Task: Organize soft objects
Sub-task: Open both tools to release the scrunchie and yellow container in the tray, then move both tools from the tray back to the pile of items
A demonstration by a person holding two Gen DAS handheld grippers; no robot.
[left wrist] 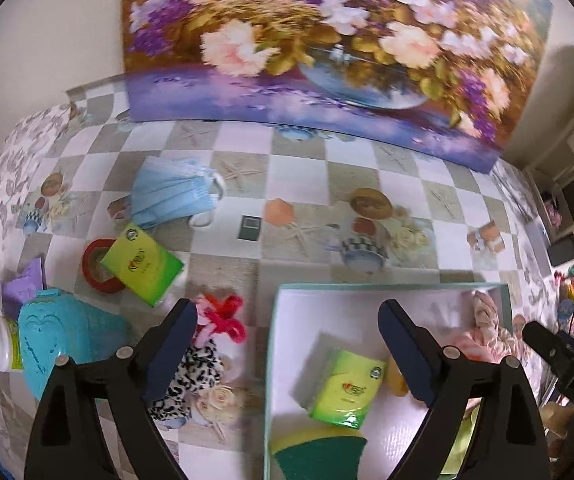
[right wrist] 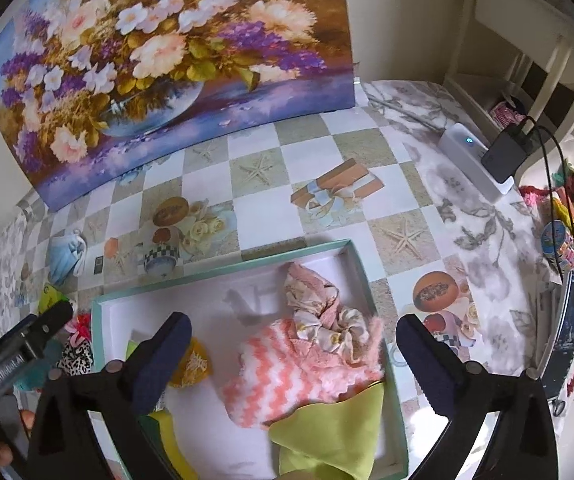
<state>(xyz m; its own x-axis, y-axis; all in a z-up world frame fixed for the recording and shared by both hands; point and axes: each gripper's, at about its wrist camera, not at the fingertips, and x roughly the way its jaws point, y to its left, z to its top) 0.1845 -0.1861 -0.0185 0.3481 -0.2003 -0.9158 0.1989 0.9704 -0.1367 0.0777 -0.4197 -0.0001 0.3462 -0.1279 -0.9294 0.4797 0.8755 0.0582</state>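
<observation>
- The setting is a table (left wrist: 247, 280) under a checked oilcloth printed with starfish, fruit and cups; a large flower painting (left wrist: 327, 40) leans against the wall at twelve o'clock.
- A shallow mint-rimmed box (left wrist: 387, 286) with a white floor sits at about five o'clock in the left wrist view. It already holds a green tissue pack (left wrist: 347, 392), a yellow-green sponge (left wrist: 319, 452), a pink chevron cloth (right wrist: 287, 368), a scrunchie (right wrist: 327, 316) and a lime cloth (right wrist: 327, 432).
- Soft things not yet boxed lie at seven to ten o'clock of the box: blue face masks (left wrist: 171, 192), a second tissue pack (left wrist: 143, 268) lying partly on a red tape roll (left wrist: 93, 258), pink-red hair ties (left wrist: 223, 316), and a leopard-print fabric piece (left wrist: 195, 376).
- Left gripper (left wrist: 287, 344): tongs spread wide, nothing between them, straddling the box's left rim.
- Right gripper (right wrist: 293, 356): tongs spread wide, empty, hovering over the cloths in the box.
- Handling, as I judge it: everything is light and crushable. The film-wrapped pack looks slick, so take it across its narrow sides. Pinch the masks at the stack's middle, not the loops, and the leopard piece at a bunched fold.
- Writing: both tissue packs carry a red-orange logo, too small to read. "DAS" shows on the other gripper's body in the left view.
</observation>
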